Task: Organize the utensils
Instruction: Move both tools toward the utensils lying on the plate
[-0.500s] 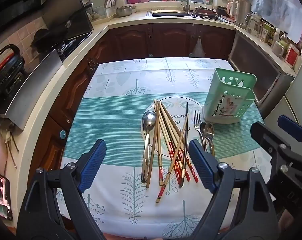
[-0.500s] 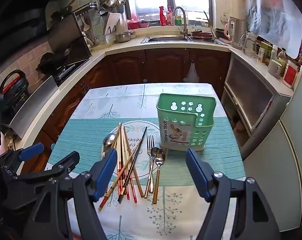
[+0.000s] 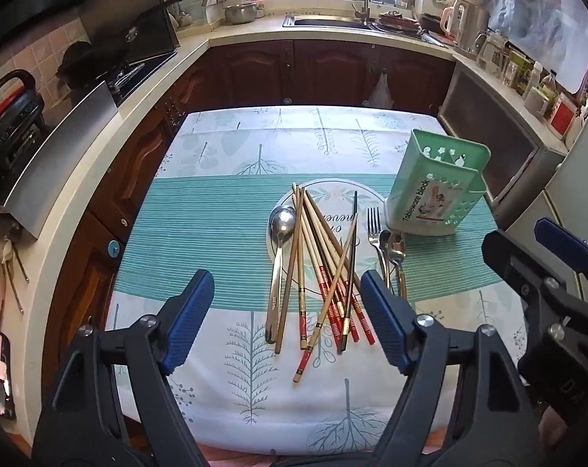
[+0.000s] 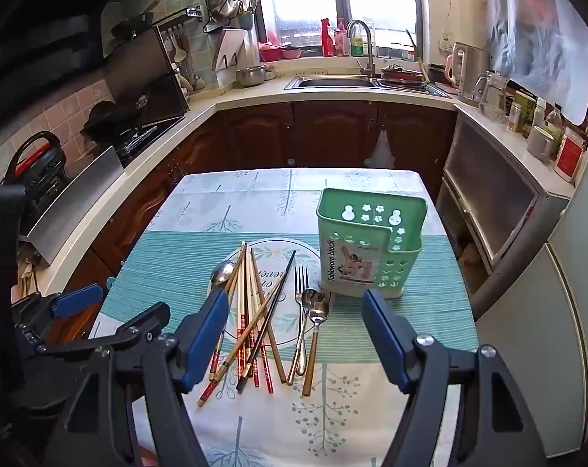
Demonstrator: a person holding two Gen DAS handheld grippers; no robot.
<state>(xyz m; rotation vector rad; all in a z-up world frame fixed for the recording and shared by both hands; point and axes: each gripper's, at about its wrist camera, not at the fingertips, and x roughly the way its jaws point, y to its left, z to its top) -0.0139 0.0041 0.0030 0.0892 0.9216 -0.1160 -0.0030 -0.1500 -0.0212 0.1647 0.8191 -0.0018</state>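
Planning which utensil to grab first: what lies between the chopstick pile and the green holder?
A fork and two smaller spoons lie side by side between the chopsticks and the green holder, clearest in the right wrist view.

Table [image 3: 216,233] under leaf-print cloth: chopsticks [image 3: 325,272], spoons [image 3: 280,233], fork [image 3: 375,229], green holder [image 3: 438,190].

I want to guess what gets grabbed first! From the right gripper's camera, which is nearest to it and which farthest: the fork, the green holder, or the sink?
1. Fork: on the cloth, just ahead of the right gripper.
2. Green holder: standing behind the fork, slightly right.
3. Sink: far back on the counter under the window.
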